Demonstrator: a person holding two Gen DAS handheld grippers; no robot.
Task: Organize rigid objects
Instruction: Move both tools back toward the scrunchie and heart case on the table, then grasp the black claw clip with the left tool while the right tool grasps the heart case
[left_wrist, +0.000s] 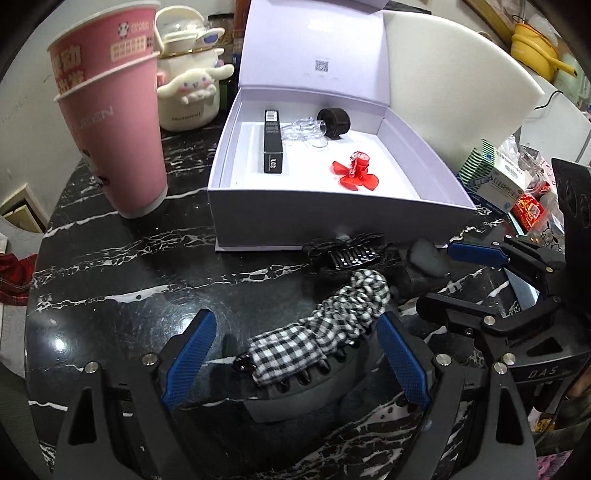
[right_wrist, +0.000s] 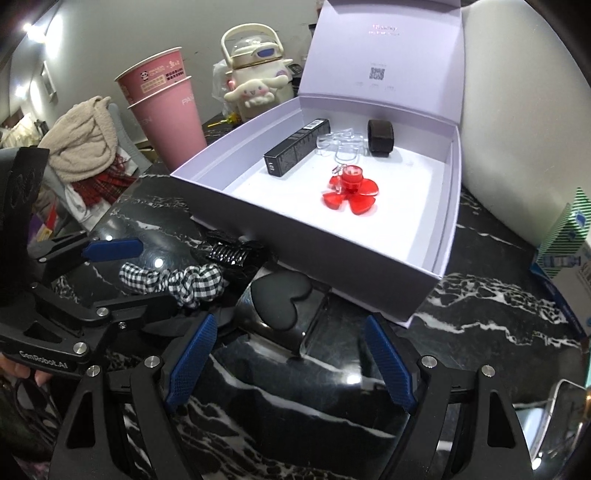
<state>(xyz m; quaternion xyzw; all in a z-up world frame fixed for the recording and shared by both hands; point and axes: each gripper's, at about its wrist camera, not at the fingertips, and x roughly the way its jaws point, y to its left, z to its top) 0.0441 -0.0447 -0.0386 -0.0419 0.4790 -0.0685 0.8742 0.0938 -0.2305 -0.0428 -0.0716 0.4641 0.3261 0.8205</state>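
My left tongs fill the bottom of the left wrist view, blue pads spread wide apart. Between them, low centre, lies the black-and-white checked hair clip on the black marble table; neither pad presses on it. Just above it, centre frame, sits a black claw clip, close to the front wall of the box.

My right tongs fill the bottom of the right wrist view, jaws likewise standing apart with nothing gripped. Between and slightly above their tips, a black heart-shaped piece rests on a dark glossy case. At the left of that view the left tongs reach in around the checked clip.

Farther back, centre to upper centre in both views, stands the open lilac box with its lid raised. Inside it, on the white floor:
- a long black carton, left side;
- clear plastic rings, middle rear;
- a dark round band, rear right;
- a red flower-shaped piece, nearest the front.

At upper left of the left wrist view stand two stacked pink paper cups and, beyond them, a cream character jug.
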